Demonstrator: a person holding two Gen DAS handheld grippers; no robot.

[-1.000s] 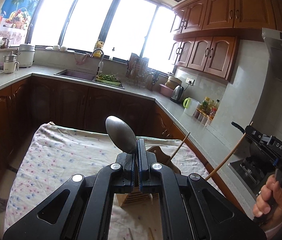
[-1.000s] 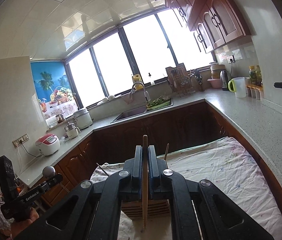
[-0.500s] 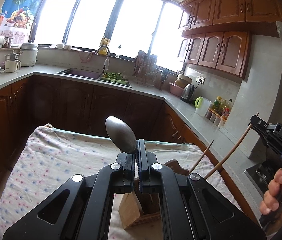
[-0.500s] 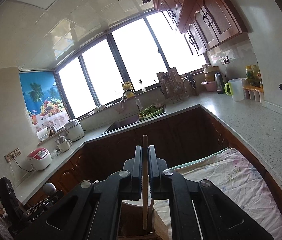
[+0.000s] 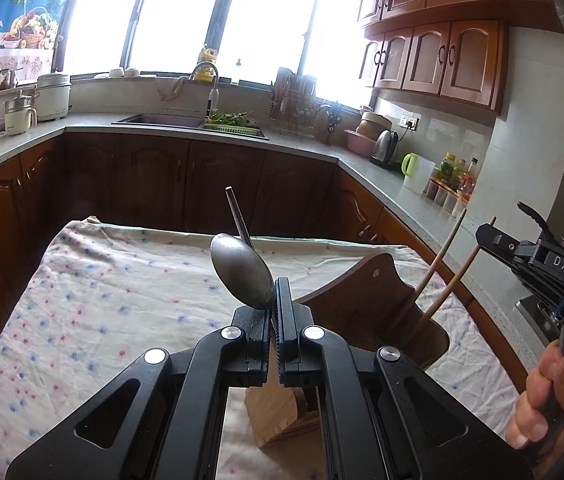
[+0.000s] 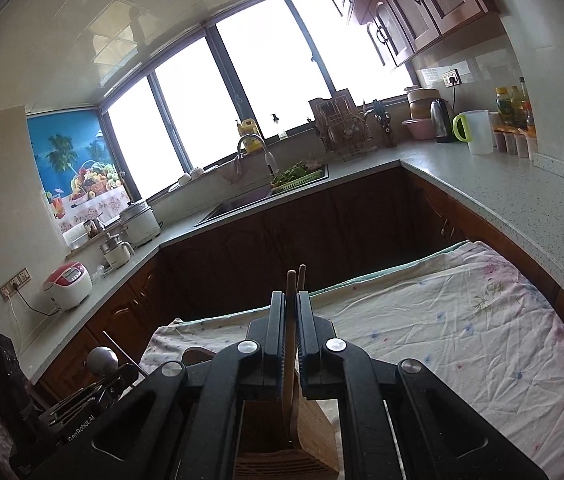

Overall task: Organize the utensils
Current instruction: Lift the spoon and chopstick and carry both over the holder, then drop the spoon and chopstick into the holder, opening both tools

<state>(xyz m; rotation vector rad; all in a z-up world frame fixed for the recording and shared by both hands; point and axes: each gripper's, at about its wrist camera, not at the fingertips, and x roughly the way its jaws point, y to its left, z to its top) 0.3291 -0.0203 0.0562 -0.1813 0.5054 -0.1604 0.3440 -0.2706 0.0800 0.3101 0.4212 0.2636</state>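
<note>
My left gripper (image 5: 275, 292) is shut on a metal spoon (image 5: 241, 276), bowl up, just above the wooden utensil holder (image 5: 362, 304) on the floral cloth (image 5: 101, 300). A thin metal handle (image 5: 237, 216) stands up behind the spoon. My right gripper (image 6: 290, 300) is shut on a wooden chopstick (image 6: 290, 360) whose lower end reaches down into the holder (image 6: 314, 436). A second chopstick (image 6: 302, 276) stands close beside it. The left wrist view shows the right gripper (image 5: 486, 236) at the right, held by a hand (image 5: 542, 400), with both chopsticks (image 5: 438, 256) leaning out of the holder.
Dark wooden cabinets (image 5: 153, 184) and a grey counter (image 6: 502, 196) wrap around the cloth-covered table. The sink (image 5: 169, 121), a kettle (image 5: 384, 148) and bottles (image 5: 458, 176) stand on the counter. A stove edge (image 5: 538, 320) lies at the right.
Both grippers have come down and closer to the wooden holder. The chopstick's lower end now sits in the holder, and a metal handle shows behind the spoon.
</note>
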